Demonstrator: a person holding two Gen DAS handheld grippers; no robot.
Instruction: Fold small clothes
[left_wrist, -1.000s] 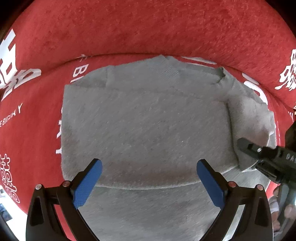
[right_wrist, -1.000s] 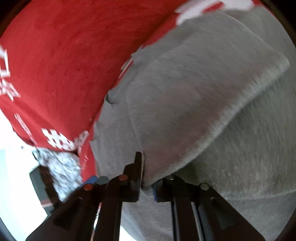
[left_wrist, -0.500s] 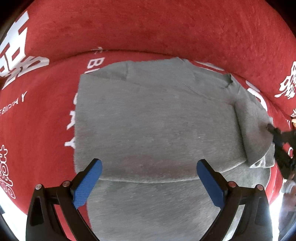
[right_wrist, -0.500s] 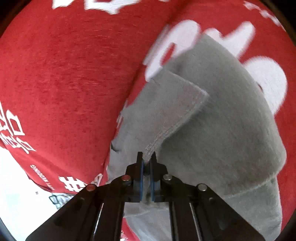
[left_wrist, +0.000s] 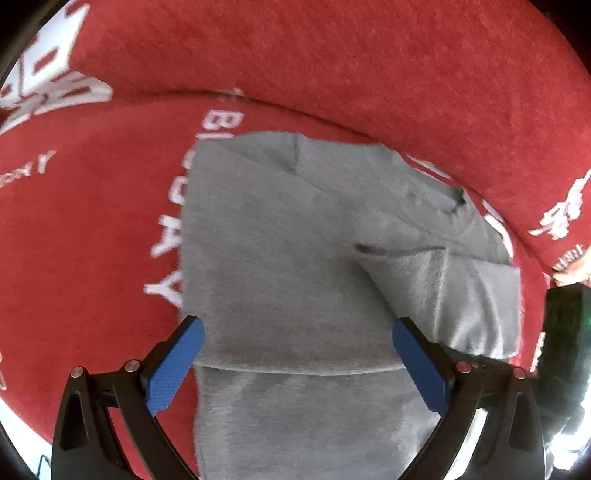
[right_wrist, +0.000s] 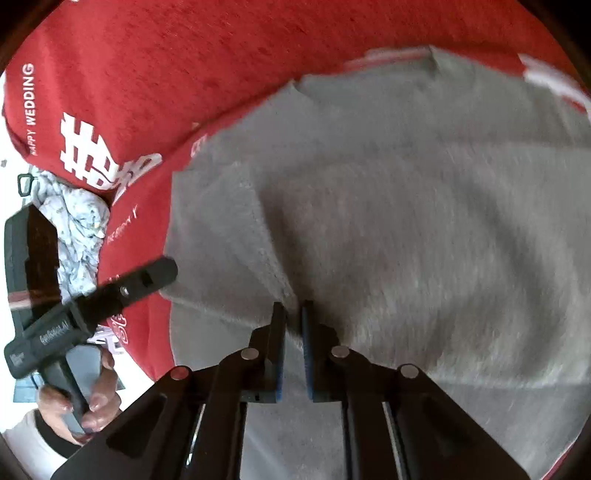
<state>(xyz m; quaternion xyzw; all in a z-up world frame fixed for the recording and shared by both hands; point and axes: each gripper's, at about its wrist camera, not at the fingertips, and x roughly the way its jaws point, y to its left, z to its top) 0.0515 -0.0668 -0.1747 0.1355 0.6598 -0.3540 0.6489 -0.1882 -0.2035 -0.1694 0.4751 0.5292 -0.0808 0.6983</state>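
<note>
A grey garment (left_wrist: 280, 251) lies partly folded on a red cloth (left_wrist: 332, 66) with white lettering. My left gripper (left_wrist: 295, 365) is open and empty, hovering over the garment's near folded edge. My right gripper (right_wrist: 293, 314) is shut on a folded grey flap's hem (right_wrist: 269, 251) and holds it over the garment's body (right_wrist: 424, 229). In the left wrist view that flap (left_wrist: 461, 291) lies doubled over at the garment's right side. The left gripper also shows in the right wrist view (right_wrist: 92, 306) at the left, held by a hand (right_wrist: 92, 398).
A crumpled pale blue patterned cloth (right_wrist: 74, 221) lies beyond the red cloth's left edge. The red cloth rises in a raised fold behind the garment (right_wrist: 221, 55). A white surface (right_wrist: 11, 155) shows at the far left.
My right gripper has carried the grey flap inward over the garment's body. The left gripper has shifted left and back, so the garment sits further right in its view.
</note>
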